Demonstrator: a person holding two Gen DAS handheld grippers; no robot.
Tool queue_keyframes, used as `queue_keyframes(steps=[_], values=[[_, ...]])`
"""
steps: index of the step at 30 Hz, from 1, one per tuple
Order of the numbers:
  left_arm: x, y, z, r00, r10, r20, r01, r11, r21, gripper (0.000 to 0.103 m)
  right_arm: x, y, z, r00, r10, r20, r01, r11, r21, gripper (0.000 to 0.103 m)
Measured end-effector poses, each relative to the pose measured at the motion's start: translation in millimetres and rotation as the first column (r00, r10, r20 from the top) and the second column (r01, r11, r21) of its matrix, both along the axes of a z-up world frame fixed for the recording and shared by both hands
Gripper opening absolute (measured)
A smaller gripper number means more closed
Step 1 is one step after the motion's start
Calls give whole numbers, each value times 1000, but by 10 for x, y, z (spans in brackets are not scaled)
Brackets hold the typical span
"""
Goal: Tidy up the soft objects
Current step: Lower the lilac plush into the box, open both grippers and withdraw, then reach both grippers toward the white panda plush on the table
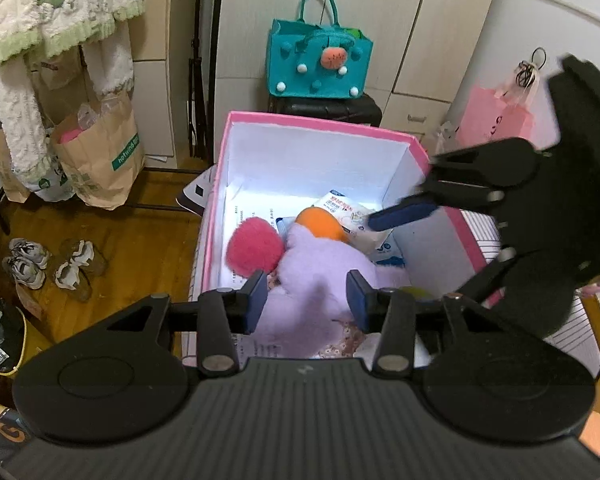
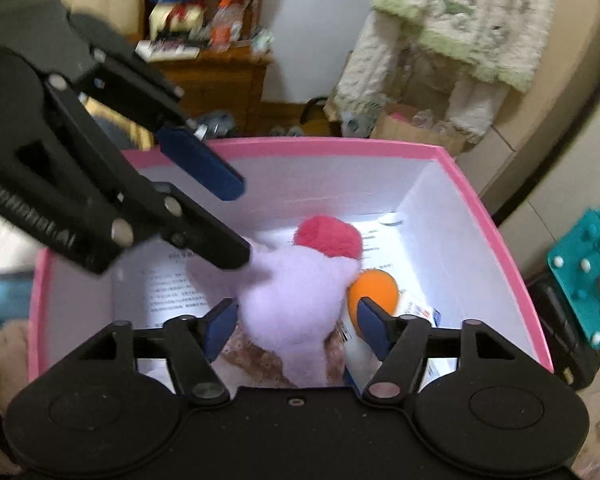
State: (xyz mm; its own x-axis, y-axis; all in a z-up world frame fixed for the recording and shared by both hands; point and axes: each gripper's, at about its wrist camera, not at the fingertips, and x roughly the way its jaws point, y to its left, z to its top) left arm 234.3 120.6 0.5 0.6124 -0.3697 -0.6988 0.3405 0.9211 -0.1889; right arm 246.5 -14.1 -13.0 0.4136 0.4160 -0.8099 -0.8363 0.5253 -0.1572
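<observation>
A pink box (image 1: 320,122) with white inner walls holds soft toys: a lilac plush (image 1: 324,276), a red-pink fluffy ball (image 1: 254,248) and an orange ball (image 1: 320,222). My left gripper (image 1: 307,294) is open above the lilac plush, jaws on either side of it, not pinching. My right gripper (image 2: 296,322) is open too, over the same lilac plush (image 2: 292,300) from the other side, beside the orange ball (image 2: 374,290) and red ball (image 2: 328,236). The box rim (image 2: 284,146) shows here as well. Each gripper shows in the other's view.
Wipe packets (image 1: 342,208) and printed paper lie in the box. A teal felt bag (image 1: 320,60) sits on a dark case behind it. Paper bags (image 1: 100,152), hanging fleece clothes (image 1: 56,20) and shoes (image 1: 48,266) stand on the wooden floor at left. A pink bag (image 1: 496,116) is at right.
</observation>
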Motion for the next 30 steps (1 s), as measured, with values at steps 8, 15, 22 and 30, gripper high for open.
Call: queue_keyframes(steps=[8, 15, 22, 30], values=[[-226, 15, 146, 999, -18, 34, 17, 1000, 15, 57, -343, -499, 323, 979, -188, -84, 201, 960, 194, 73], [-480, -70, 333, 996, -72, 43, 71, 997, 26, 60, -727, -674, 550, 968, -243, -58, 250, 935, 252, 73], [-836, -204, 532, 985, -168, 34, 165, 984, 67, 65, -1121, -769, 779, 968, -243, -57, 249, 928, 276, 73], [-1208, -378, 668, 968, -251, 13, 248, 962, 118, 69, -1577, -962, 937, 964, -256, -76, 267, 912, 310, 73]])
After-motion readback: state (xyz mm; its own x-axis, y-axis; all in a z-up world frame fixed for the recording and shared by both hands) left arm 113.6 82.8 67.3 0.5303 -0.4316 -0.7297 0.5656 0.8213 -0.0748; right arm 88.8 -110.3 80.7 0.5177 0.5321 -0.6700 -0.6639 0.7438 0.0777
